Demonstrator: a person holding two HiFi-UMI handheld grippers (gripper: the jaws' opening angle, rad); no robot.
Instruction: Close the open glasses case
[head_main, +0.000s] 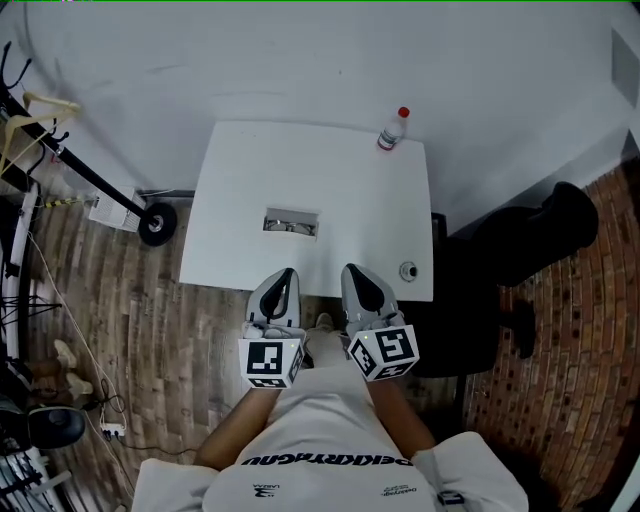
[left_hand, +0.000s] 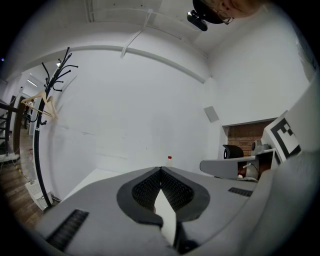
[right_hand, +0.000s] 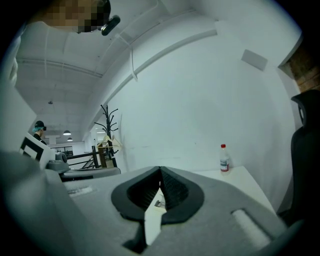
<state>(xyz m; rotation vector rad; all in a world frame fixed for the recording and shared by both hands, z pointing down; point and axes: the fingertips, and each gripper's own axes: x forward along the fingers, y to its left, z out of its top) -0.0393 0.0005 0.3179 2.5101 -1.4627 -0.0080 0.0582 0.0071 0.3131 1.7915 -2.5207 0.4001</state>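
The open glasses case (head_main: 291, 223) lies on the white table (head_main: 250, 170), near its middle, with pale contents showing inside. My left gripper (head_main: 285, 276) and right gripper (head_main: 353, 272) hover side by side over the table's near edge, short of the case. Both are shut with nothing between the jaws. In the left gripper view the left gripper's (left_hand: 161, 170) tips meet and the case is hidden behind them. In the right gripper view a sliver of the case (right_hand: 159, 203) shows through the gap below the right gripper's (right_hand: 160, 169) closed tips.
A small bottle with a red cap (head_main: 392, 129) stands at the table's far right corner. A small round object (head_main: 407, 270) sits near the right front edge. A black chair (head_main: 465, 320) is right of the table, and a wheeled coat rack (head_main: 150, 220) to the left.
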